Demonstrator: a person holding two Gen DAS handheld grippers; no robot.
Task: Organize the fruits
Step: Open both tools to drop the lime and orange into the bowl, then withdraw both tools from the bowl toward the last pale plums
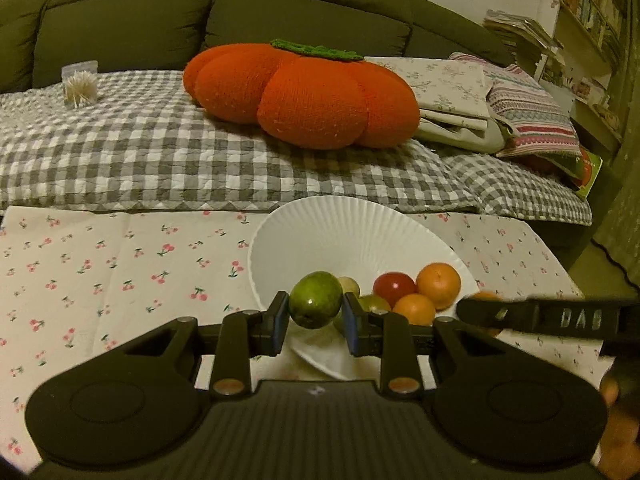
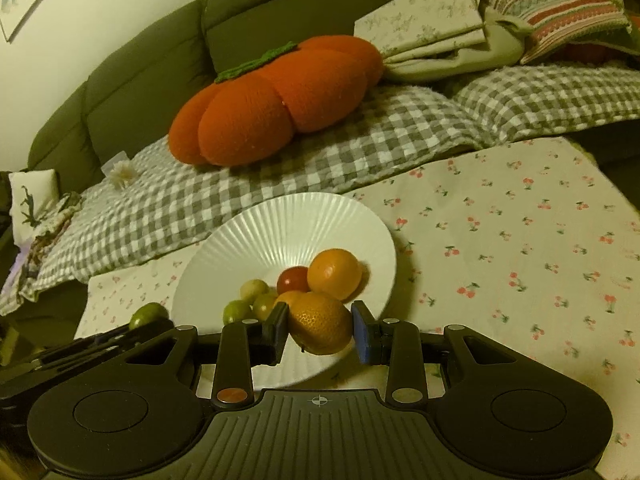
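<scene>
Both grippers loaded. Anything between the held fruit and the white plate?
Nothing visible. The left gripper holds a green fruit and the right gripper an orange, both at the white plate's near edge, its far half bare.

the only lettering that could be read was on the right gripper (image 1: 560,318), where it crossed the right edge of the left wrist view: raised pale characters on its black side read roughly "dab", blurred and seemingly seen mirrored or upside down, so the true reading could not be told. the spines on the bookshelf (image 1: 592,12) at the top right corner, and the green-edged booklet (image 1: 590,170) under the folded cloths, carried print too small and blurred to make out.
</scene>
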